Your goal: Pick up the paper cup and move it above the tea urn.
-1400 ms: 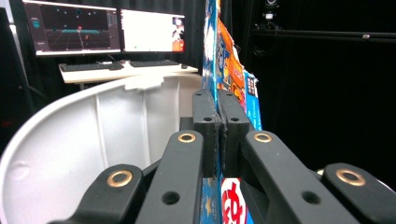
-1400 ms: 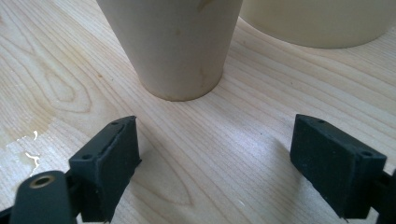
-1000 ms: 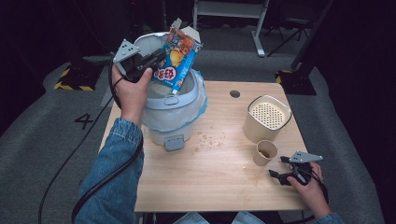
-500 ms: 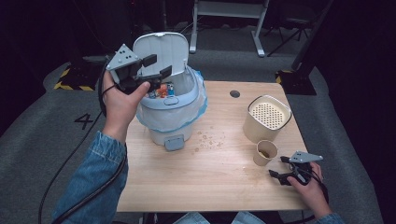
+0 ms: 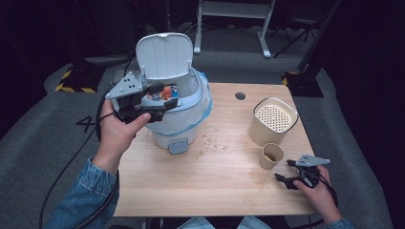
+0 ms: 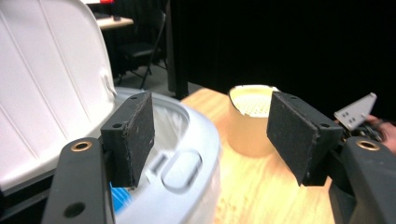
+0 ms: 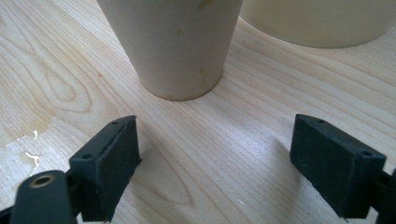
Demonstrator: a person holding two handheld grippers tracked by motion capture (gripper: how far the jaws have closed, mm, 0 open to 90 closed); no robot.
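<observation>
A white bin [image 5: 177, 125] with a blue liner stands at the table's far left, its lid [image 5: 165, 55] raised. A colourful snack bag [image 5: 169, 90] lies inside it. My left gripper [image 5: 165, 97] hovers at the bin's left rim. Its jaws have just been opening and are now open, with nothing between them. In the left gripper view the gripper [image 6: 210, 135] looks past the bin's rim [image 6: 198, 140] and the lid [image 6: 46, 84]. My right gripper [image 5: 285, 171] rests open on the table, just short of a small paper cup [image 5: 271, 155]. The cup [image 7: 177, 42] stands ahead of that gripper [image 7: 215, 163], untouched.
A cream container with a perforated top [image 5: 273, 120] stands behind the cup at the right; it is also in the left gripper view [image 6: 247, 121]. Crumbs [image 5: 215, 141] lie on the wooden table [image 5: 210, 191] beside the bin. A wet smear [image 7: 28, 140] marks the wood.
The snack bag left the left gripper and dropped into the bin. The gripper opened and drew back to the left of the bin. The right hand stayed still.
</observation>
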